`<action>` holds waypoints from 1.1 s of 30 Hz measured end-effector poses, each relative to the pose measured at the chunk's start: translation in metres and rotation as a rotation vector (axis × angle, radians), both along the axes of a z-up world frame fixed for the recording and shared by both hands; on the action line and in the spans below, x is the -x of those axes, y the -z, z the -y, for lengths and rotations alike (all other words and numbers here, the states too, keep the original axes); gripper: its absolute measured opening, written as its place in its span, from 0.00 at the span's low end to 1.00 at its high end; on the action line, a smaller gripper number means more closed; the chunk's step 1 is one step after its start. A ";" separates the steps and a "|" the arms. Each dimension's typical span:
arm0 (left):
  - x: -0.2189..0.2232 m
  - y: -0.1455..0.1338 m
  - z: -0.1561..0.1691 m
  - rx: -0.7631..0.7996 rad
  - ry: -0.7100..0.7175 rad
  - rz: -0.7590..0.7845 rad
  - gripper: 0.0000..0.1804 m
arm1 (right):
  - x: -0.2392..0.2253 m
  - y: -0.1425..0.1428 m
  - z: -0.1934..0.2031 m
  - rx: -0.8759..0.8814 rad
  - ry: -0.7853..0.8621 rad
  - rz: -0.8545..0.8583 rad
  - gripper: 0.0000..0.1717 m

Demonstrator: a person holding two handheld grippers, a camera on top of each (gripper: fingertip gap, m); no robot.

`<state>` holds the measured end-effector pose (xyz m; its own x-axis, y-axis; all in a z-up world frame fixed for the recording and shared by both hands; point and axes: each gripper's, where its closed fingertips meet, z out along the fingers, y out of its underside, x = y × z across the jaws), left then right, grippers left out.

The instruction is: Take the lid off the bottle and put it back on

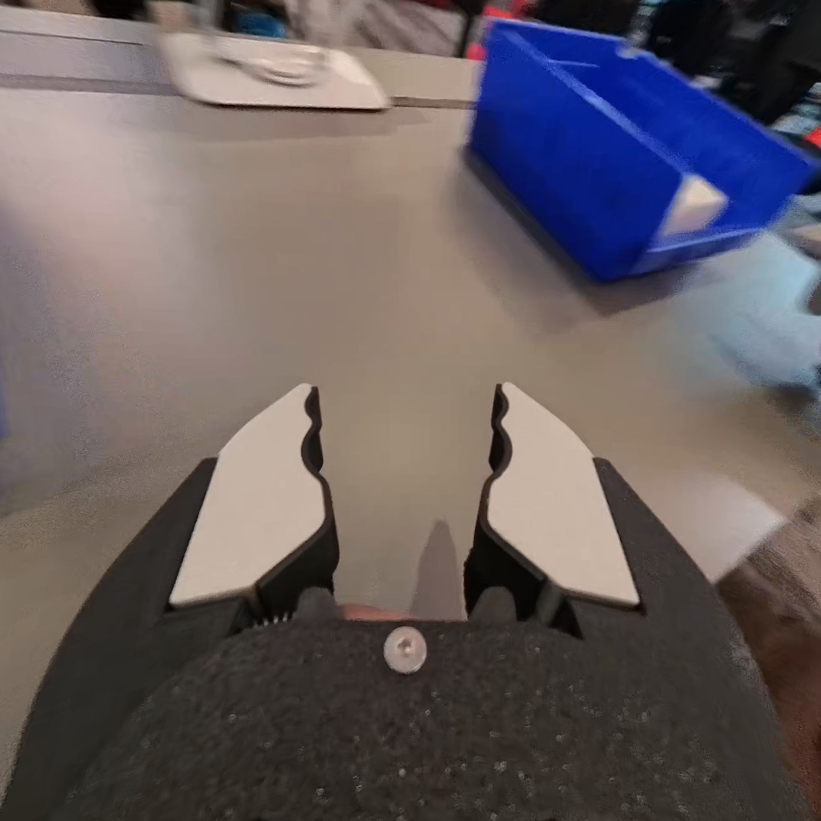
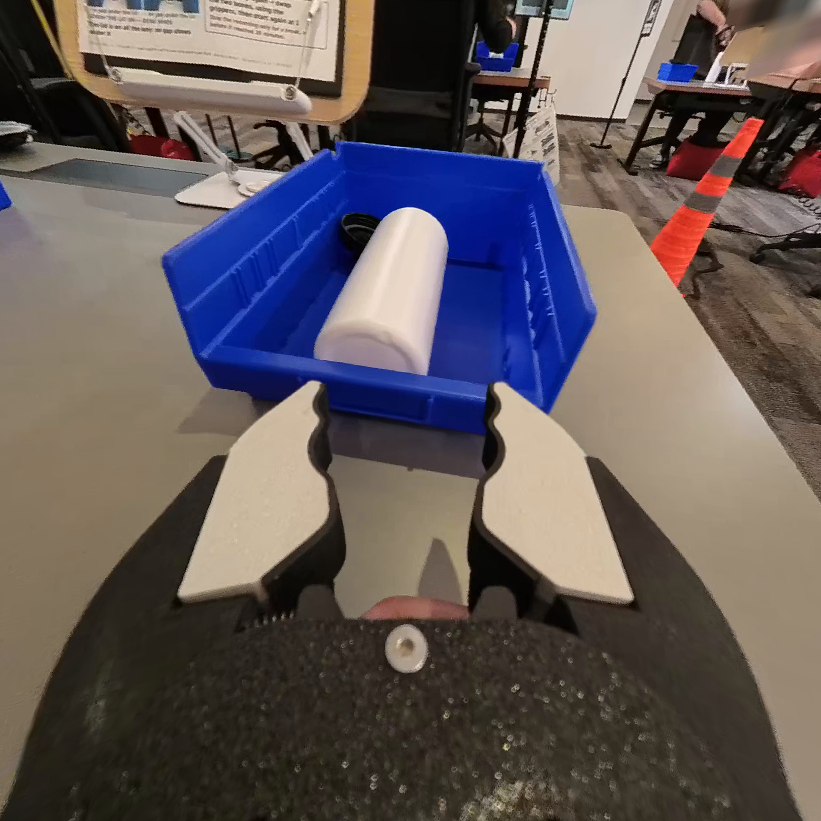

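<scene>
A white bottle [image 2: 386, 288] lies on its side in a blue bin [image 2: 249, 368], its base toward me. Its black lid [image 2: 355, 229] is at the far end of the bottle; whether it is screwed on I cannot tell. My right gripper [image 2: 406, 391] is open and empty, just in front of the bin's near wall. My left gripper [image 1: 406, 391] is open and empty above the bare grey table [image 1: 266, 266]. In the blurred left wrist view the blue bin [image 1: 599, 169] is at the upper right, and the bottle is hidden there.
A white stand base [image 2: 213, 191] sits on the table behind the bin; it also shows in the left wrist view [image 1: 275, 75]. An orange cone [image 2: 706, 195] stands on the floor past the table's right edge. Chairs and other desks are farther back.
</scene>
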<state>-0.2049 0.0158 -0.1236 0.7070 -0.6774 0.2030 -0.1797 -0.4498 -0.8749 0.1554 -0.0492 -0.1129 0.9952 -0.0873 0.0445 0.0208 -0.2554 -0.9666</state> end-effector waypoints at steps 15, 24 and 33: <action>-0.261 0.007 -0.037 0.020 0.067 -0.188 0.09 | -0.045 0.016 0.010 0.070 0.164 -0.095 0.38; -0.208 0.007 -0.035 0.002 -0.103 -0.189 0.02 | -0.032 0.022 0.002 0.114 0.258 -0.109 0.40; -0.147 0.001 -0.005 -0.051 -0.108 -0.188 0.03 | 0.032 0.019 -0.006 0.141 0.106 -0.176 0.04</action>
<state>-0.0582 0.0207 -0.1251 0.7979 -0.6022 0.0283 -0.2949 -0.4308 -0.8529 0.1239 -0.0429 -0.1317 0.9743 -0.1965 -0.1097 -0.1788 -0.3802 -0.9075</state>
